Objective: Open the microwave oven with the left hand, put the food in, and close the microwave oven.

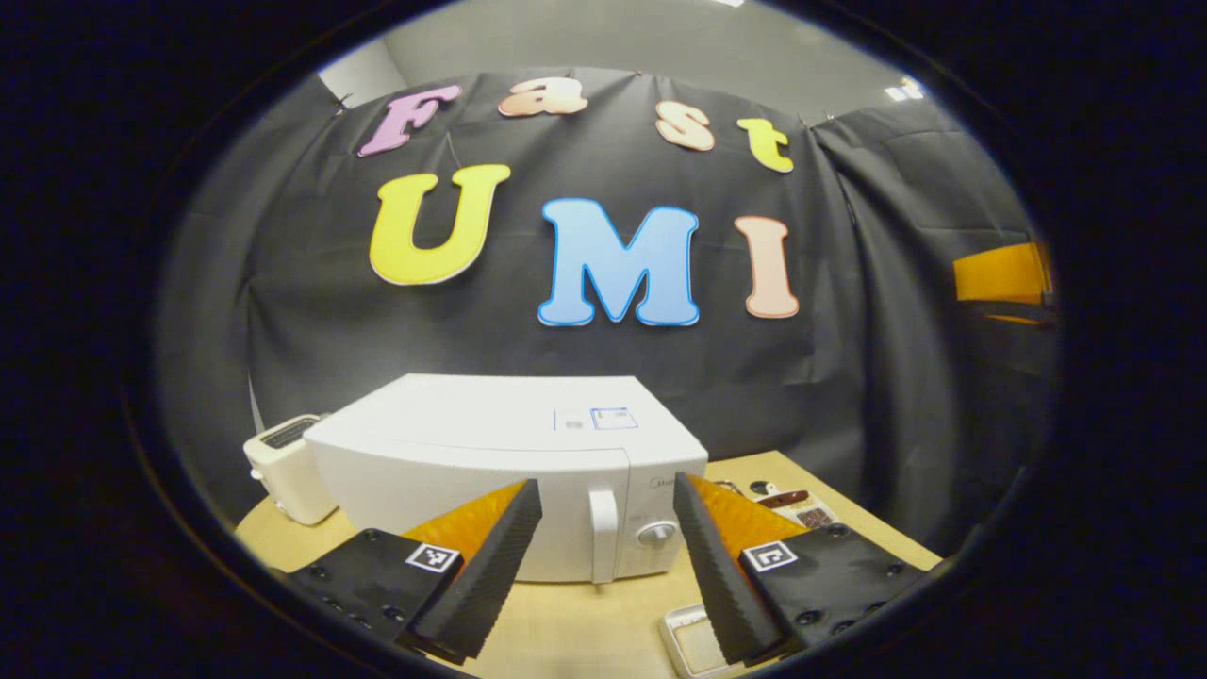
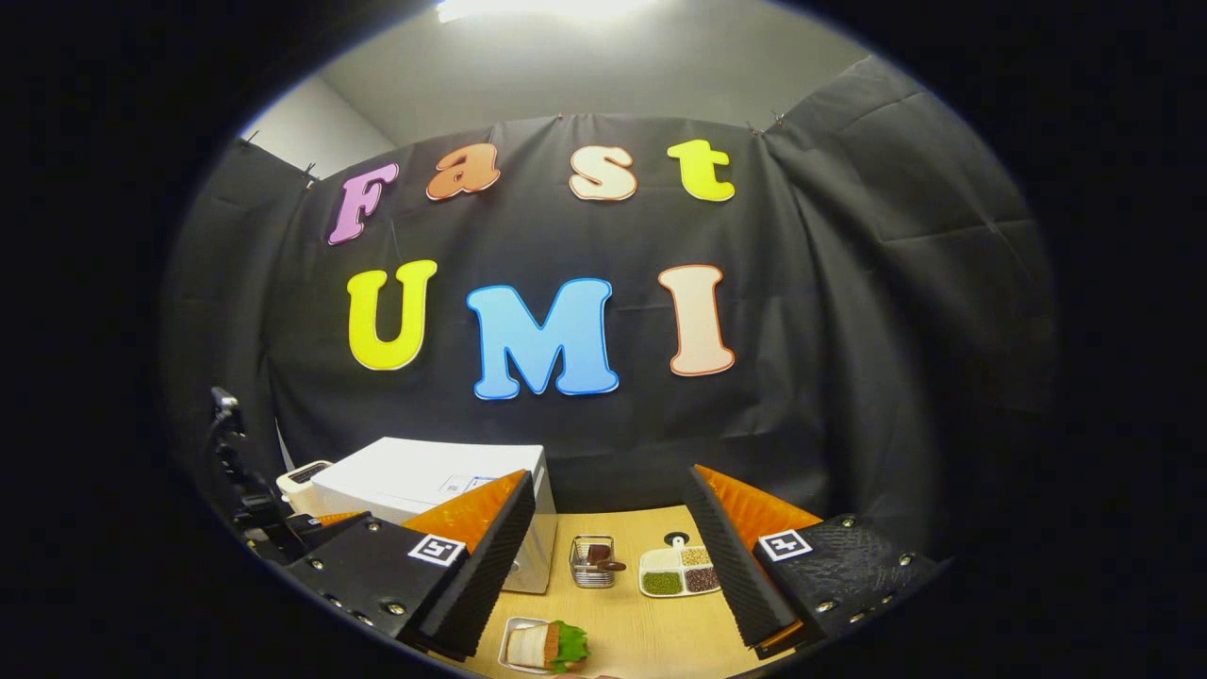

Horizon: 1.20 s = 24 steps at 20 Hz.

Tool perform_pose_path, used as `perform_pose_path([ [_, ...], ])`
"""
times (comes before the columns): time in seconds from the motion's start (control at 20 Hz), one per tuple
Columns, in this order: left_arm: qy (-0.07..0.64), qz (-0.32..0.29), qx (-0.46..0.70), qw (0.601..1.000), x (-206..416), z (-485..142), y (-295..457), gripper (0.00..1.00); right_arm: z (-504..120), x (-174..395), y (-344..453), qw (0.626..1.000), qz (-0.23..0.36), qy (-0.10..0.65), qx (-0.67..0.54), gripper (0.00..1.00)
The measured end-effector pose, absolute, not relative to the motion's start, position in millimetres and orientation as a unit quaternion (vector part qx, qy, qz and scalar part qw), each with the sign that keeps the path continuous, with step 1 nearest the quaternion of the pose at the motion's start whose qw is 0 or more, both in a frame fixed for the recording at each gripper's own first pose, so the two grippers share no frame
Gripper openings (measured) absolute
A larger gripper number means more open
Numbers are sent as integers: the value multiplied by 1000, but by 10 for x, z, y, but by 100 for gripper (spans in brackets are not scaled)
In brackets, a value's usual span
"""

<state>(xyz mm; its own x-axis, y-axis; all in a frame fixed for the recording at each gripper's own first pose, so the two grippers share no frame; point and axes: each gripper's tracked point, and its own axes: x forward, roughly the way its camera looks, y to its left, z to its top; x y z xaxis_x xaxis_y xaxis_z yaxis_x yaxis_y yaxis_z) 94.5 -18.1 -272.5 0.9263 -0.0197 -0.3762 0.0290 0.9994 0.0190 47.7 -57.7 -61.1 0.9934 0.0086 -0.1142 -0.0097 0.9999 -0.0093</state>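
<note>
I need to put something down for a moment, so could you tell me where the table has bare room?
Bare wood lies before the microwave, between it and the food tray. More lies right of the divided dish. It is crowded where the wire basket sits beside that dish, and by the toaster.

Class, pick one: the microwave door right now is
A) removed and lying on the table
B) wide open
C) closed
C: in the left gripper view the microwave door sits flush with its front, handle untouched between the open left gripper fingers.
</note>
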Motion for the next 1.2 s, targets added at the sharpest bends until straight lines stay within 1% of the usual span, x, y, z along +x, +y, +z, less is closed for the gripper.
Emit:
perform_pose_path([
  [0.2,244,-9,17,970,1222,-3387,-211,92,-766,676,-739,997,12,76,-10,97],
  [0.25,258,-6,16,966,1277,-3537,-204,87,-802,719,-782,997,14,80,-7,97],
  [0.35,277,6,27,961,1381,-3759,-141,89,-865,797,-888,996,11,88,-2,97],
  [0.4,283,10,29,959,1402,-3847,-106,76,-902,831,-936,996,10,93,0,97],
  [0.45,292,10,28,956,1413,-3878,-105,72,-940,855,-975,995,11,97,2,97],
  [0.5,293,9,32,956,1416,-3920,-111,43,-966,885,-1007,995,13,102,4,97],
  [0.55,292,12,41,955,1397,-3906,-107,33,-991,902,-1032,994,15,105,5,97],
  [0.65,301,16,30,953,1417,-3907,-118,24,-1027,939,-1067,994,18,109,11,97],
  [0.7,303,17,25,952,1388,-3899,-112,12,-1033,961,-1072,994,20,111,16,97],
  [0.75,308,14,24,951,1389,-3872,-123,11,-1035,966,-1062,994,21,110,19,97],
  [0.8,312,9,24,950,1390,-3899,-124,6,-1016,971,-1057,994,19,109,19,97],
  [1.05,334,-26,17,942,1344,-3914,-136,6,-886,811,-889,996,0,90,12,97],
  [1.1,346,-33,13,938,1195,-3915,-133,7,-865,759,-829,996,-3,89,11,97],
  [1.15,344,-45,17,938,1058,-3877,-117,9,-852,707,-778,996,-7,87,10,97],
  [1.2,342,-59,20,938,882,-3841,-110,8,-844,650,-724,996,-12,85,9,97],
])
